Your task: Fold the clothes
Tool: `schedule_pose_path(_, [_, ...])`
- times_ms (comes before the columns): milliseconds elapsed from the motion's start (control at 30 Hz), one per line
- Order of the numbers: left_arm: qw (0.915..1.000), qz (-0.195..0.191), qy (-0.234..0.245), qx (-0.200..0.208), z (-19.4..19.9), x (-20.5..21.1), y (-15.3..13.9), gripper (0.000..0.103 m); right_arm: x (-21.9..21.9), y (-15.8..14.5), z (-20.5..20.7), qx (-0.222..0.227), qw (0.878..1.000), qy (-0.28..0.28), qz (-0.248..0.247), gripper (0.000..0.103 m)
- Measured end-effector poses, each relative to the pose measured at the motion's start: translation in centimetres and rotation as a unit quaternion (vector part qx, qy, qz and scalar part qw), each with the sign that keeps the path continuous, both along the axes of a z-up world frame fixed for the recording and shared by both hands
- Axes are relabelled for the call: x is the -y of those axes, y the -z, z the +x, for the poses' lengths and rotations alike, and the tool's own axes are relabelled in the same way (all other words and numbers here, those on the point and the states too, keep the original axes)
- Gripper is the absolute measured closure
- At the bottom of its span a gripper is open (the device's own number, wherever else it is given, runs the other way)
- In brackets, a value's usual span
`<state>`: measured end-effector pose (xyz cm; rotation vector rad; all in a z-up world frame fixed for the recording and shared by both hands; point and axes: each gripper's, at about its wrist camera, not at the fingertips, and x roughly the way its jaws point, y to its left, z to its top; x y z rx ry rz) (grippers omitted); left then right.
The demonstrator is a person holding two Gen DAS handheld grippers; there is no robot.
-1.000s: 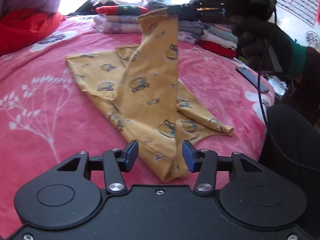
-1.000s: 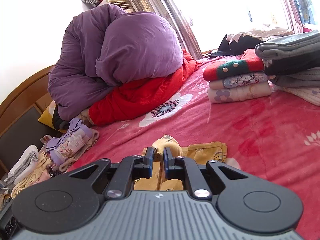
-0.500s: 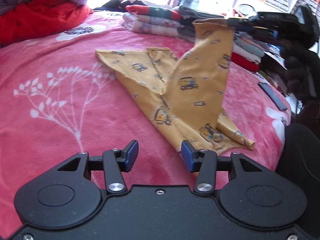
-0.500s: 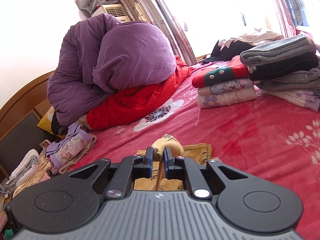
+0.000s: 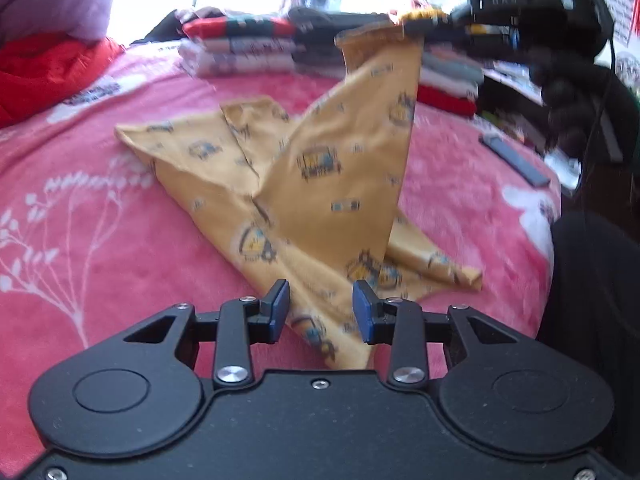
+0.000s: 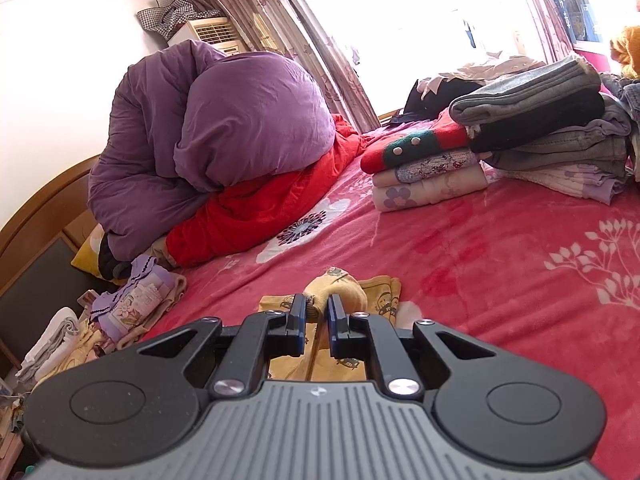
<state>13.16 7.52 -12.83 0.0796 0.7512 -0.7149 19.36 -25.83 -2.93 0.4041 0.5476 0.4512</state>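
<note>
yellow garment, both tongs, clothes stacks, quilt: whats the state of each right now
yellow garment: partly flat on the bed, one end lifted
right tongs: shut on the garment's raised end
left tongs: open, garment corner between them, not gripped
clothes stacks: folded, piled
purple quilt: bundled up

One yellow printed garment (image 5: 320, 184) lies on one pink floral blanket (image 6: 500, 272), and two grippers are in view: the left gripper (image 5: 320, 308) with its jaws apart and the right gripper (image 6: 317, 320) with its jaws pinched on a bunch of that yellow cloth. Two stacks of folded clothes stand side by side at the far side of the bed: the nearer stack (image 6: 428, 168) counts three pieces, the taller stack (image 6: 560, 140) at least four. There is one purple duvet (image 6: 224, 136) on one red quilt (image 6: 272, 204), and one dark flat device (image 5: 516, 160) near the bed's edge.
</note>
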Motion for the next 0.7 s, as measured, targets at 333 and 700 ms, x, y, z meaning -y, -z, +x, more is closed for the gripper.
schedule_pose_path(333, [0.9979,-0.046,-0.045,-0.004,0.5,-2.6,-0.9,0.069,-0.2,0.5,-0.3,-0.006,1.0,-0.006,0.004,0.09])
schedule_pose_path(700, [0.9965,-0.053,-0.065,0.004,1.5,-2.0,-1.8,0.073,0.6,2.9,-1.0,-0.014,1.0,-0.006,0.02,0.09])
